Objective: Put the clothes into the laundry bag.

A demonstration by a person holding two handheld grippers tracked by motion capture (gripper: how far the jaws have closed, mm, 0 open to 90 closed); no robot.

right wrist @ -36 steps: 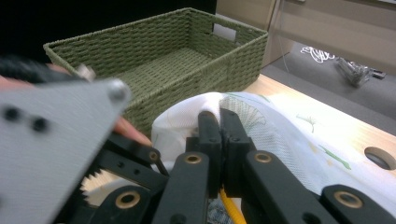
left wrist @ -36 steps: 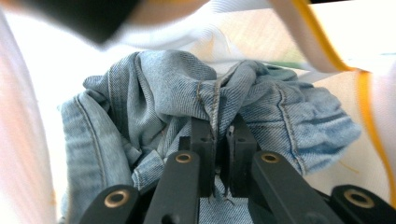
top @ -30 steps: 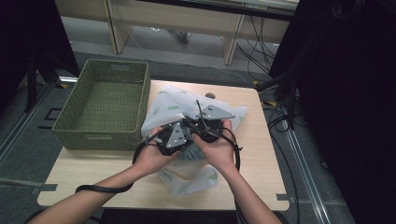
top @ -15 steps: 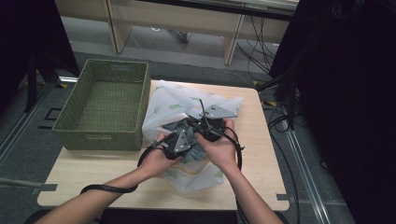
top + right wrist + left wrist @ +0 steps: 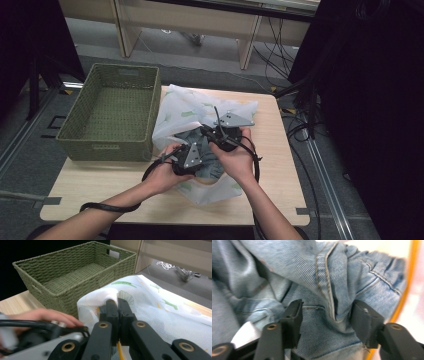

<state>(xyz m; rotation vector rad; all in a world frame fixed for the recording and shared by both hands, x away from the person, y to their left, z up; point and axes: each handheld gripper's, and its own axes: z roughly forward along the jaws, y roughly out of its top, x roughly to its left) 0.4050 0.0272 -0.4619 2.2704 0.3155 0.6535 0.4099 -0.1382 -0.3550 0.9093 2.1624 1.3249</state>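
Note:
Blue denim jeans [image 5: 287, 272] lie partly inside a white mesh bag with green leaf print [image 5: 185, 107] on the table. My left gripper [image 5: 325, 315] is at the bag's mouth, and its jaws have just been opening. They now stand apart with a fold of denim loose between them. In the high view the left gripper [image 5: 186, 156] sits over the jeans [image 5: 207, 162]. My right gripper [image 5: 117, 302] is shut on the bag's [image 5: 150, 310] raised edge. In the high view the right gripper [image 5: 225, 135] sits just right of the left one.
A green woven basket [image 5: 107, 107] stands empty at the table's left, touching the bag, and looms close behind it as the basket [image 5: 72, 272] in the right gripper view. Bare wooden table [image 5: 115, 187] lies toward the near edge. Cables trail off the right side.
The left hand has drawn back slightly toward the near edge, over the jeans. The right hand has kept still, holding the bag's edge.

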